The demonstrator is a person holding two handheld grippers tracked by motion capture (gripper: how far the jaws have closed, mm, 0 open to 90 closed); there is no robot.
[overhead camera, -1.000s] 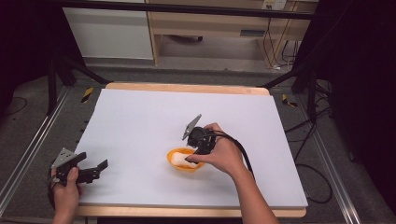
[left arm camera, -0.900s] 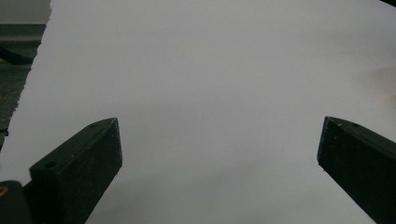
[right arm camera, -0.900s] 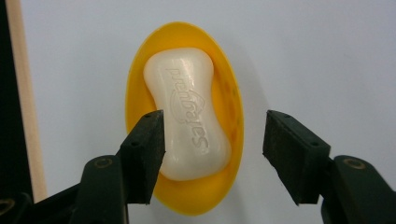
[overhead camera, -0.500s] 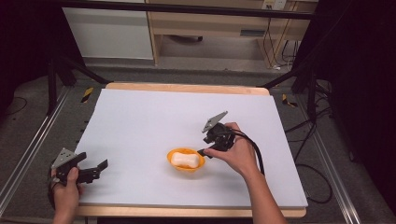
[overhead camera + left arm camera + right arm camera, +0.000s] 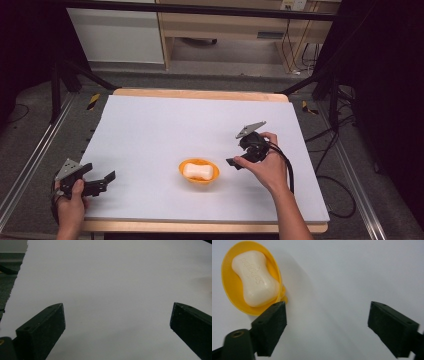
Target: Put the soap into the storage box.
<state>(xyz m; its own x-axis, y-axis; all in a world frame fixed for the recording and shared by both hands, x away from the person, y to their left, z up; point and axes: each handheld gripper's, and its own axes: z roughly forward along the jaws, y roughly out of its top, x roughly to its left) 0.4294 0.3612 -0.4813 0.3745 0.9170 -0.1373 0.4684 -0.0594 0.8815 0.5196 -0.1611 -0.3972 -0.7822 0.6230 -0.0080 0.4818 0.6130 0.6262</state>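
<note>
A white bar of soap lies in a small orange dish on the white table cover, near the front middle. In the right gripper view the soap and the dish sit at the upper left, beyond the left jaw. My right gripper is held just right of the dish, open, with nothing between its jaws. My left gripper rests at the table's front left corner, open and empty, far from the dish.
The white cover spreads over a wooden table whose edge shows at the back. Metal frame rails run along both sides. Cables trail on the floor at the right. A cabinet stands behind.
My right gripper has drawn back from over the dish to the right, leaving the soap lying in it. The left gripper has stayed put.
</note>
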